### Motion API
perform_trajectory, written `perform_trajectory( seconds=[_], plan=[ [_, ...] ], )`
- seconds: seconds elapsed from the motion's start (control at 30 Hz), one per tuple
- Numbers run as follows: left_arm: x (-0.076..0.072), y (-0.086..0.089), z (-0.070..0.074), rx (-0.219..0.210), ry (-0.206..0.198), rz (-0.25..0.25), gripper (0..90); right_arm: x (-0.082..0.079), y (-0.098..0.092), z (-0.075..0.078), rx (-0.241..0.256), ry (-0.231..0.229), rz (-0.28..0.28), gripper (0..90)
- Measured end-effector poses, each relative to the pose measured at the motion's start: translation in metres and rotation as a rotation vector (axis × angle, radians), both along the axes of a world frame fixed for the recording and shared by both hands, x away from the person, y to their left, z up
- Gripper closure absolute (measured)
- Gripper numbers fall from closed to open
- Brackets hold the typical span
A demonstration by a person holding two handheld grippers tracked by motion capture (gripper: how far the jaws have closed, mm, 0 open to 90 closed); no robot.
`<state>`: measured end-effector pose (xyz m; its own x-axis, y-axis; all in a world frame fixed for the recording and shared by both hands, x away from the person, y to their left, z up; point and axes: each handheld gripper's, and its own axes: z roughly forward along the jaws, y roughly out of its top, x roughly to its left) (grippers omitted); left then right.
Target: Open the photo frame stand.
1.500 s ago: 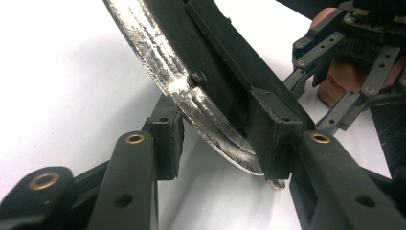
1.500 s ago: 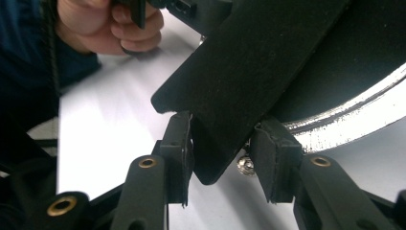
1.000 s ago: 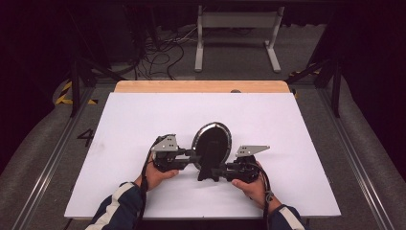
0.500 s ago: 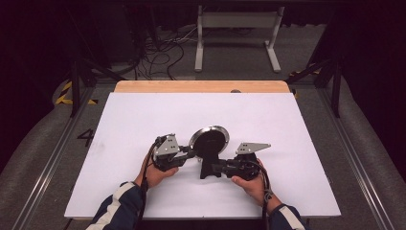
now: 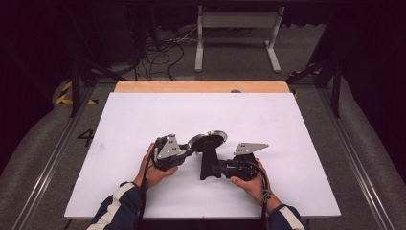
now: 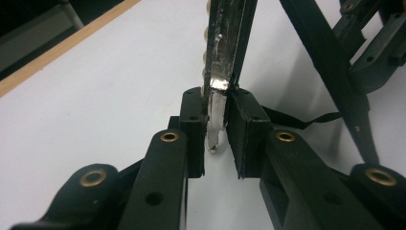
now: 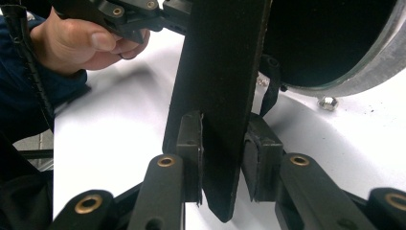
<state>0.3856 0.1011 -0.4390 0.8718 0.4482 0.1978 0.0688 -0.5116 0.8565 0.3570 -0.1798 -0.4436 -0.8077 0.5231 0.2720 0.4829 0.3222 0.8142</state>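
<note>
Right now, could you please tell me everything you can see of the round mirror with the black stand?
The mirror is a round disc with a silvery metal-looking rim and a dark face, joined to a flat black stand. It is tilted near flat above the white table, near the middle. The left gripper is shut on its rim; the right gripper is shut on the stand.

White table top (image 5: 143, 120) with a bare wooden strip (image 5: 201, 86) along its far edge. Grey floor (image 5: 239, 57) beyond, dim at the sides. A pale metal stand (image 5: 237, 21) on two feet at the rear; loose cables (image 5: 158, 52) lie left of it. Yellow-black tape (image 5: 64, 93) marks the floor at left.
</note>
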Motion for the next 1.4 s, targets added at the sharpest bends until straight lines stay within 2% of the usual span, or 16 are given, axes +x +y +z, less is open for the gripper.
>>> perform_trajectory(
  seconds=[0.03, 0.13, 0.33, 0.57, 0.63, 0.7, 1.13, 1.4],
  plan=[
    [0.0, 0.0, -0.001, 0.013, -0.013, 0.011, 77.7, -0.001, 0.001, 0.0, -0.007, -0.003, 0.0, 71.7],
    [0.0, 0.001, -0.002, 0.014, -0.017, 0.013, 77.7, -0.002, 0.003, 0.001, -0.03, -0.016, 0.002, 71.7],
    [-0.002, -0.002, -0.002, 0.043, -0.05, 0.041, 77.6, -0.002, 0.003, 0.0, -0.034, -0.014, -0.008, 71.6],
    [-0.002, -0.003, -0.004, 0.042, -0.043, 0.048, 77.1, -0.003, 0.005, -0.001, -0.058, -0.024, -0.011, 72.2],
    [-0.003, -0.004, -0.003, 0.048, -0.044, 0.048, 76.9, -0.004, 0.006, -0.001, -0.075, -0.028, -0.014, 71.8],
    [-0.004, -0.005, -0.003, 0.056, -0.045, 0.047, 76.4, -0.007, 0.007, -0.003, -0.112, -0.057, -0.017, 71.8],
    [-0.003, -0.001, -0.002, 0.039, -0.018, 0.042, 76.1, -0.011, 0.004, -0.003, -0.13, -0.083, -0.028, 76.2],
    [-0.005, 0.004, 0.003, 0.025, -0.018, 0.03, 75.5, -0.012, 0.003, -0.002, -0.138, -0.093, -0.037, 76.5]
  ],
)
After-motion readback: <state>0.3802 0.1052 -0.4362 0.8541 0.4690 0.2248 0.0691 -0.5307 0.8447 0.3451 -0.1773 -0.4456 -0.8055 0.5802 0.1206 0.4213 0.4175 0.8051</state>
